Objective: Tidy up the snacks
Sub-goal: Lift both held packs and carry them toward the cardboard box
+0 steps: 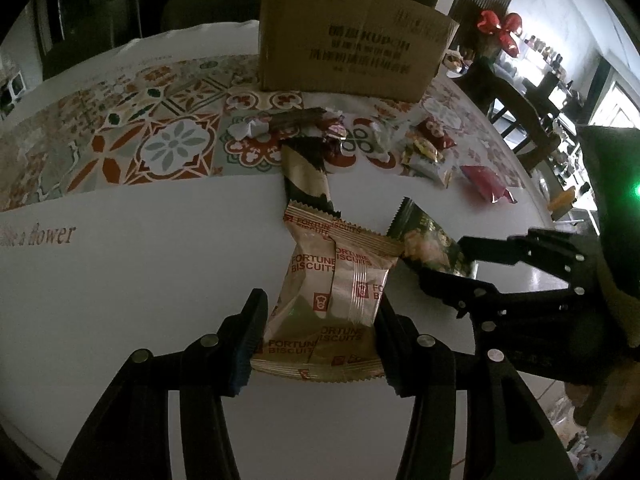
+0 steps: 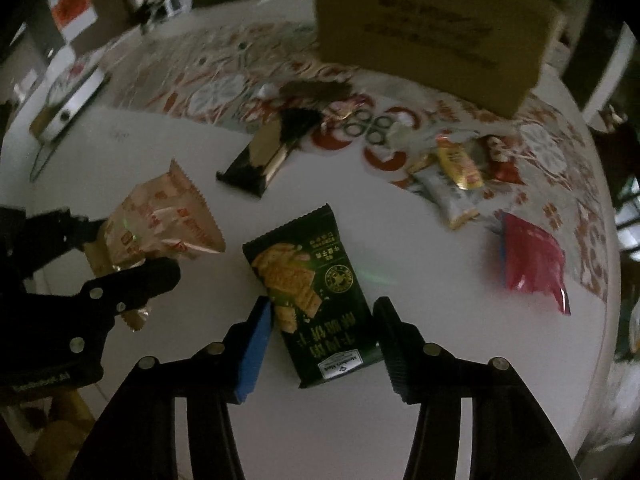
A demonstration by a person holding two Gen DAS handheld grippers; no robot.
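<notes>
My left gripper (image 1: 320,340) is shut on two beige Fortune Biscuits packets (image 1: 332,280), which overlap between its pads above the white table (image 1: 140,280). In the right wrist view the left gripper (image 2: 128,252) shows at the left with the same beige packets (image 2: 160,224). My right gripper (image 2: 324,332) has both pads pressed on the sides of a dark green cracker packet (image 2: 308,280). The left wrist view shows the right gripper (image 1: 442,264) to the right, pinching the green packet (image 1: 428,240) close beside the biscuits.
A brown cardboard box (image 1: 352,40) (image 2: 432,28) stands at the back on a patterned cloth (image 1: 120,140). Loose snacks lie between: a black and gold packet (image 1: 306,172) (image 2: 268,152), a red packet (image 1: 486,182) (image 2: 532,260), small yellow and white packets (image 2: 456,176). A chair (image 1: 516,108) stands beyond the right edge.
</notes>
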